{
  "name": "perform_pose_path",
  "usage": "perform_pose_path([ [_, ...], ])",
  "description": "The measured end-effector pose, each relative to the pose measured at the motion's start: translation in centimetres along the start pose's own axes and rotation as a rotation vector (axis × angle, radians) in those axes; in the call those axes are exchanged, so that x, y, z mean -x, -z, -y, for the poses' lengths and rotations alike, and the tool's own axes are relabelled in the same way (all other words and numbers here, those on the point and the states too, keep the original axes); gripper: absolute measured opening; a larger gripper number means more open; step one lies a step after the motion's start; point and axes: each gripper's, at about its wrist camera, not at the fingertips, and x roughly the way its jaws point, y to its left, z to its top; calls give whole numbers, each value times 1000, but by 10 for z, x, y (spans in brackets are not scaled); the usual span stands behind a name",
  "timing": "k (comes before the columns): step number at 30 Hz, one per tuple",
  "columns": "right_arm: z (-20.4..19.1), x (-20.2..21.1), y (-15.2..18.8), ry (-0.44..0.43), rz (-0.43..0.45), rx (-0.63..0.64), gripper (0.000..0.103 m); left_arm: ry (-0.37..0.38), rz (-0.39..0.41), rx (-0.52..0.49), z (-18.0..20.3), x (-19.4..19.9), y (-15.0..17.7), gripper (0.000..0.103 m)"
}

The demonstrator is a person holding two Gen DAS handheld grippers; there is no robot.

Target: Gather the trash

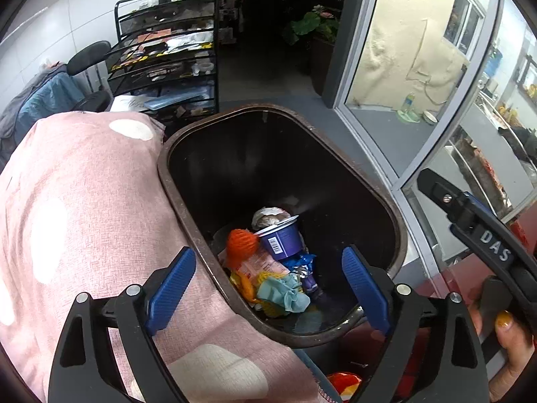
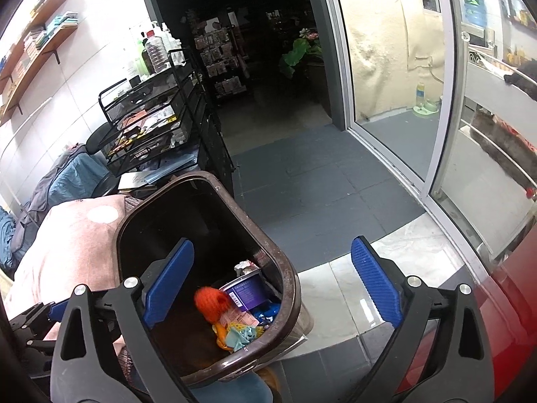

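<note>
Bin [image 1: 386, 211]: brown, open-topped, pressed against the pink spotted cushion [image 1: 84, 208] on its left.
Trash [image 1: 268, 258]: purple cup, orange net, wrappers already lying at the bottom.
Left tongs [image 1: 268, 288]: wide open, empty, above the bin.
Right tongs [image 2: 272, 288]: open too, empty.
Left to do: a red-orange scrap [image 1: 342, 384] lies outside, near the bin's base.
Around: black wire rack [image 2: 147, 121] far behind; glass door right.

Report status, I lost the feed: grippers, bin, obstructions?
Left gripper open, empty. Right gripper open, empty. Trash lies in brown bin. Nothing blocking.

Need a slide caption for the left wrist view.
Open left gripper above a brown bin holding trash, pink cloth beside it.
</note>
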Motion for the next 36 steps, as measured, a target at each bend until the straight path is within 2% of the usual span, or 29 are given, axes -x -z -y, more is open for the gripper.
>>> perform_pose_path([
  [8,-6,3,1,0,13,21,95,28,67,-16,-1,34,3,89],
  [12,-13,8,4,-13,15,34,95,4,127,-19,-7,64,12,91],
  [16,-27,21,11,-46,55,75,95,-4,207,40,-25,96,29,98],
  [18,-37,29,16,-71,72,94,96,-16,235,81,-36,110,41,98],
  [26,-90,85,50,-181,219,254,97,-233,354,172,-64,166,95,98],
  [29,-106,108,66,-225,263,309,97,-347,397,201,-72,184,118,98],
  [36,-129,157,101,-310,337,375,97,-475,440,257,-83,210,157,98],
])
